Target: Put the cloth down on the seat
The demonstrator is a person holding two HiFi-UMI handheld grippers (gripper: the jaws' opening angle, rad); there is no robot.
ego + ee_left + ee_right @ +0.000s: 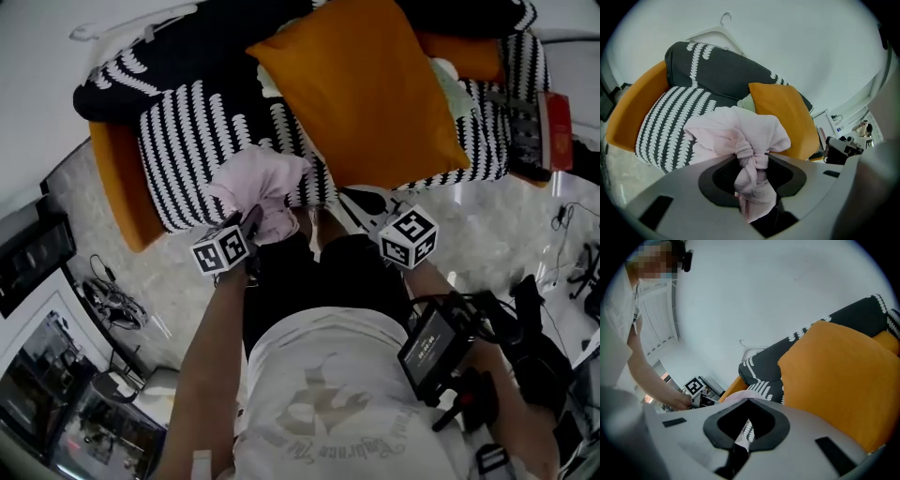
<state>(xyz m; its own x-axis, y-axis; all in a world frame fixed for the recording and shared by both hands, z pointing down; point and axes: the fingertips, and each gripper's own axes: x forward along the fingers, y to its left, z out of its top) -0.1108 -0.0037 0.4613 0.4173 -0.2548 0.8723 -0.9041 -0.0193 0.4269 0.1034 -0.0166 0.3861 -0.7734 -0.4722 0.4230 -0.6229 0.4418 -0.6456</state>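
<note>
Gripping a pale pink, bunched-up cloth (736, 129) in my left gripper (749, 161), I have its two fingers part-way apart and pressed on either side of a twisted knot of the fabric. The looser bulk of the cloth billows out beyond the fingertips, and a short tail hangs back between the jaws.

In the head view the cloth sits over the front edge of the black-and-white patterned seat (187, 159) of an orange upholstered armchair (122, 178), towards the middle of that edge. Whether the fabric already touches the seat cover I cannot tell. Just to its right, a large square orange cushion (366, 94) leans against the chair's back, its lower corner near the cloth.

My right gripper (747, 400) is beside the left one, at the front edge of the seat below the cushion. Its fingers are brought together at the tips and have hold of nothing. Past them I see a strip of the patterned cover and a sliver of pink. A white wire hanger (719, 28) lies along the top edge of the chair's back, which is draped in the same dark patterned fabric.
</note>
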